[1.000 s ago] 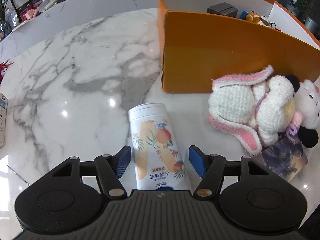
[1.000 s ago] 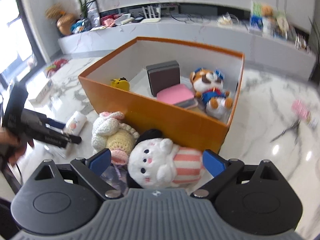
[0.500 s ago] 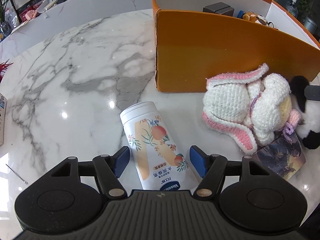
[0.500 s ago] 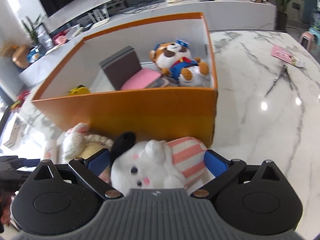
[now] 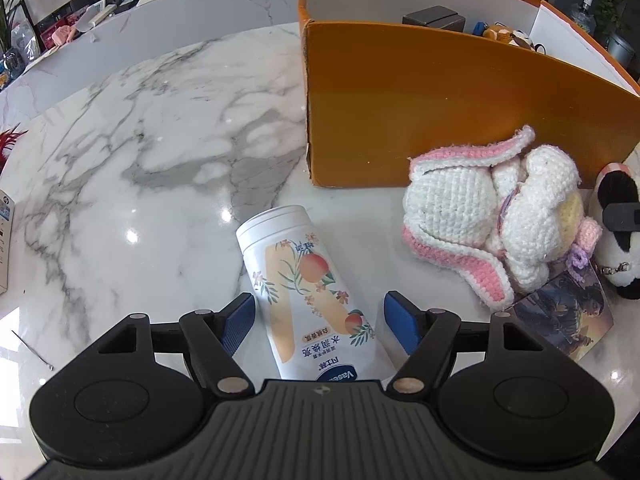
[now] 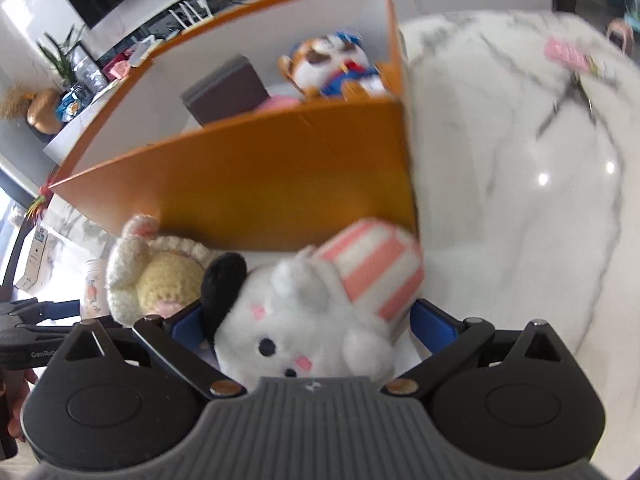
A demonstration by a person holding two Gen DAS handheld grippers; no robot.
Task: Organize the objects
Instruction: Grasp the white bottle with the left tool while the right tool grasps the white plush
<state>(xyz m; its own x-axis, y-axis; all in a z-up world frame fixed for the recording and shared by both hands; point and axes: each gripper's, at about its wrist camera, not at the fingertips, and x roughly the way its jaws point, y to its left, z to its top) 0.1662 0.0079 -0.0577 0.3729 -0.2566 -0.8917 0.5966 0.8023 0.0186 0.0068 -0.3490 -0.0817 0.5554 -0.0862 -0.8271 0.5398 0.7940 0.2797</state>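
A white lotion tube [image 5: 296, 272] with peach print lies on the marble, cap pointing away. My left gripper [image 5: 318, 312] straddles its lower end; the jaws are opening and the blue pads stand clear of it. A white plush with black ears and a pink-striped body [image 6: 304, 300] lies in front of the orange box [image 6: 260, 176]. My right gripper [image 6: 310, 320] is open wide around it, a pad close on each side. Beside the plush rests a crocheted bunny [image 5: 480, 208], partly on a picture card [image 5: 564, 316].
The orange box [image 5: 440, 100] holds a tiger plush [image 6: 332, 64], a dark case [image 6: 228, 92] and a pink item. A white carton [image 5: 4, 240] sits at the left table edge. Scissors [image 6: 572, 80] and a pink packet [image 6: 564, 50] lie far right.
My right gripper has sunk and rolled, and the plush now fills the gap between its pads. The left jaws have widened around the tube, whose cap has swung slightly left.
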